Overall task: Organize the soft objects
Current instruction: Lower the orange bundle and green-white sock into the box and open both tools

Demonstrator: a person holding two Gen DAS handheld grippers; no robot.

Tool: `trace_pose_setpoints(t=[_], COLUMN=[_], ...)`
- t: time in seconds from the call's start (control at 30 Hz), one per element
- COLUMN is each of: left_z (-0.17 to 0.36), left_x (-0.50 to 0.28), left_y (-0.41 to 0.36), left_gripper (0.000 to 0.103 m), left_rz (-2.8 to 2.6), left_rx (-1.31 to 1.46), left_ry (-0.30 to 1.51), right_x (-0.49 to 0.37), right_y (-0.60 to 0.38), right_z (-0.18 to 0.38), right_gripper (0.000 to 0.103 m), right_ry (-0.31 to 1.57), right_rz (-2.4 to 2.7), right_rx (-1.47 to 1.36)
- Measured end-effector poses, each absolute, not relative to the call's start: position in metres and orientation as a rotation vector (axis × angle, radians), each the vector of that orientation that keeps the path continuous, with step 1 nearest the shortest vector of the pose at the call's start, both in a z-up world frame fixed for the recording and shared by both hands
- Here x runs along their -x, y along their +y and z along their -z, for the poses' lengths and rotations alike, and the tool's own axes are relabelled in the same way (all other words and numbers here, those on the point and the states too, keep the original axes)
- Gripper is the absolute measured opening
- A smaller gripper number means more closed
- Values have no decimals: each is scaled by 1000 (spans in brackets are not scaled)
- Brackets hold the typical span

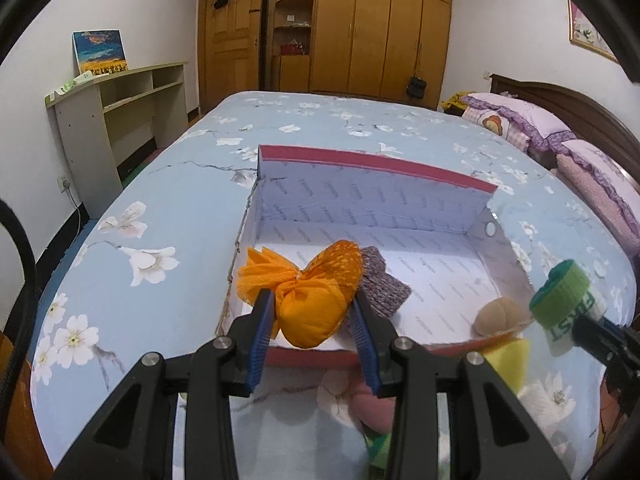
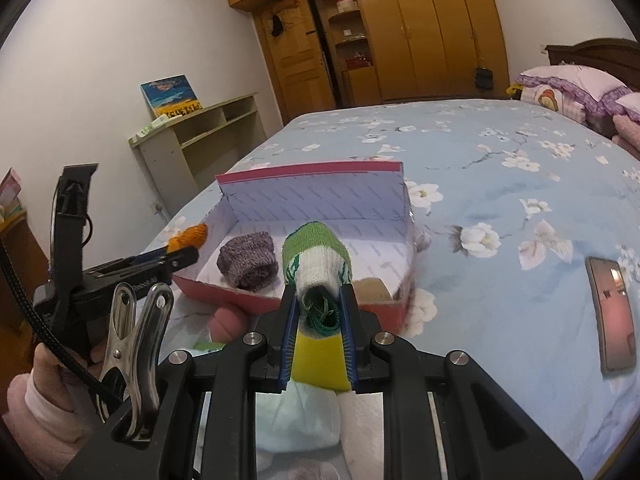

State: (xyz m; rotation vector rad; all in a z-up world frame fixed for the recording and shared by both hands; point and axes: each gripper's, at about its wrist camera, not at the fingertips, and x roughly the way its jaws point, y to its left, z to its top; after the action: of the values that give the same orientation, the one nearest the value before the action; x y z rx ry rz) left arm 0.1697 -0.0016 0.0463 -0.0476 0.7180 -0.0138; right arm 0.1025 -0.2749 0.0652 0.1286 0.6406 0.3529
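Observation:
My left gripper (image 1: pixel 314 304) is shut on an orange mesh bundle (image 1: pixel 308 296) and holds it over the near edge of the red box (image 1: pixel 376 166). It also shows in the right wrist view (image 2: pixel 188 236). My right gripper (image 2: pixel 318 300) is shut on a rolled green and white sock (image 2: pixel 318 258), held over the box's near wall; it shows at the right of the left wrist view (image 1: pixel 564 300). A rolled purple-grey sock (image 2: pixel 248 260) lies inside the box (image 2: pixel 308 170). A tan plush piece (image 1: pixel 500 314) lies in the box's near right corner.
The box sits on a blue floral bed (image 1: pixel 180 208). A yellow sponge (image 2: pixel 318 356), a pink soft item (image 1: pixel 372 406) and white cloth (image 2: pixel 300 420) lie before the box. A phone (image 2: pixel 612 316) lies to the right. Pillows (image 1: pixel 520 120) are at the bed's head.

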Motion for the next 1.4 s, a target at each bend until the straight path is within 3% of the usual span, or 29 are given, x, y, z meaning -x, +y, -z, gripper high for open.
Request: trace_pose_setpoints(t=[0.4, 0.8, 1.3, 1.4], left_z=[-21, -15, -13, -13], left_x=[-190, -187, -181, -177], left_y=[4, -1, -5, -7], left_gripper=[40, 41, 41, 45], left_rz=[1, -18, -22, -16], left_rx=[60, 31, 17, 25], left_ry=[796, 801, 788, 776], right_x=[-142, -165, -169, -169], right_y=[-248, -245, -249, -250], right_z=[-56, -21, -17, -18], right_gripper=[21, 21, 21, 22], right_ry=[686, 762, 773, 770], right_rz=[-383, -354, -356, -357], right_rx=[-120, -117, -117, -122])
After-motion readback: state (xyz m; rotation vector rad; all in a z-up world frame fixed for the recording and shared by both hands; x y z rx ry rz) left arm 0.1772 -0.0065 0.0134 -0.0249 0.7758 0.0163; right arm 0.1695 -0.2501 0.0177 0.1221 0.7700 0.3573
